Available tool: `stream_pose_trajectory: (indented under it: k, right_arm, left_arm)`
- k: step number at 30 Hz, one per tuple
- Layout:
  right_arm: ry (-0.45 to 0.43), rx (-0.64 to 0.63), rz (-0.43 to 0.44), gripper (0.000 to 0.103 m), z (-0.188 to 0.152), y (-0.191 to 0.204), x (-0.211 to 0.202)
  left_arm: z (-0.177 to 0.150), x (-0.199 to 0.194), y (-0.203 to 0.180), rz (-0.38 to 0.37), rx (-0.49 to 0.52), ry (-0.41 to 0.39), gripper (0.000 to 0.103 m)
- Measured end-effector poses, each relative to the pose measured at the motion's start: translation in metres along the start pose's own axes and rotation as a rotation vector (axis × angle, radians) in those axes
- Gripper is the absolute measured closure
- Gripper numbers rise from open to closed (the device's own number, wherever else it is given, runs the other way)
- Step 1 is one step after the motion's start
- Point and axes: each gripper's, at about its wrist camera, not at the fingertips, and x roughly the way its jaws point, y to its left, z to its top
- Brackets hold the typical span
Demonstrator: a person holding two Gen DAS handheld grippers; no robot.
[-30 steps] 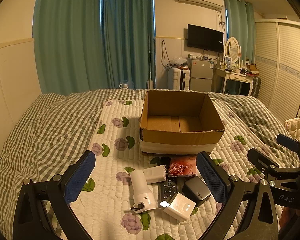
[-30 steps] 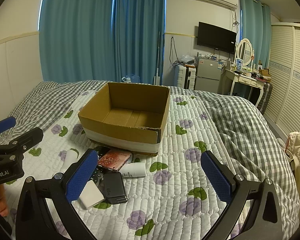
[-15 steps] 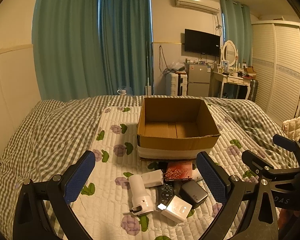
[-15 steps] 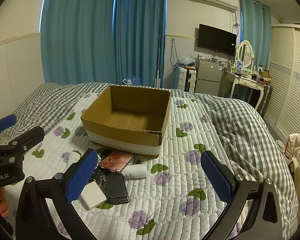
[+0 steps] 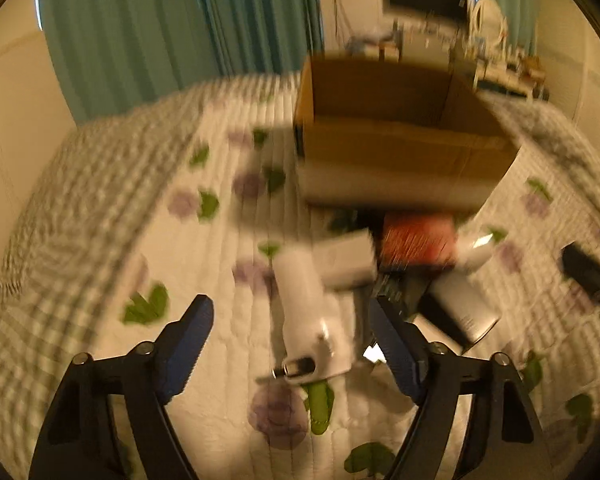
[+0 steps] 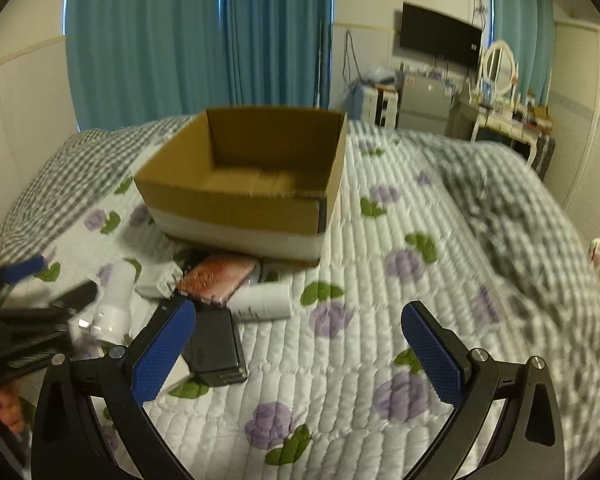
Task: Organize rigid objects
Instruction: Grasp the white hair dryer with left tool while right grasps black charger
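Clutter sits at six o'clock of the cardboard box (image 6: 244,184) on the bed (image 6: 400,320). Left hand-held gripper (image 5: 288,344), jaws apart, brackets the white device (image 5: 308,312), apparently to grasp it. Right hand-held gripper (image 6: 300,344) hangs apart, empty.

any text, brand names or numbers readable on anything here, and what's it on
None can be read.
White tube: dark print on its side, too small and blurred.
Black box: faint markings on its edge, blurred.
Red packet: pattern only, no legible words.
TV: a small mark at its corner, too small.
White device, cardboard box: no text visible.
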Motion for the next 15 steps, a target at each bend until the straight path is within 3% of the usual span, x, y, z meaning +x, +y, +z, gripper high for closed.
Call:
stream_pose_trajectory:
  k: [6, 8, 9, 15]
  right_arm:
    - [0.037, -0.019, 0.026, 0.000, -0.006, 0.006, 0.016]
    - [0.052, -0.028, 0.030, 0.000, -0.007, 0.010, 0.021]
    - [0.059, -0.032, 0.034, 0.000, -0.008, 0.012, 0.023]
    - [0.108, -0.073, 0.056, 0.001, -0.012, 0.026, 0.038]
  left_arm:
    - [-0.010, 0.037, -0.002, 0.012, -0.009, 0.094, 0.023]
    - [-0.013, 0.042, -0.003, -0.038, -0.018, 0.115, 0.049]
    - [-0.014, 0.041, -0.005, -0.070, -0.020, 0.123, 0.056]
    - [-0.016, 0.017, -0.009, -0.048, 0.008, 0.063, 0.056]
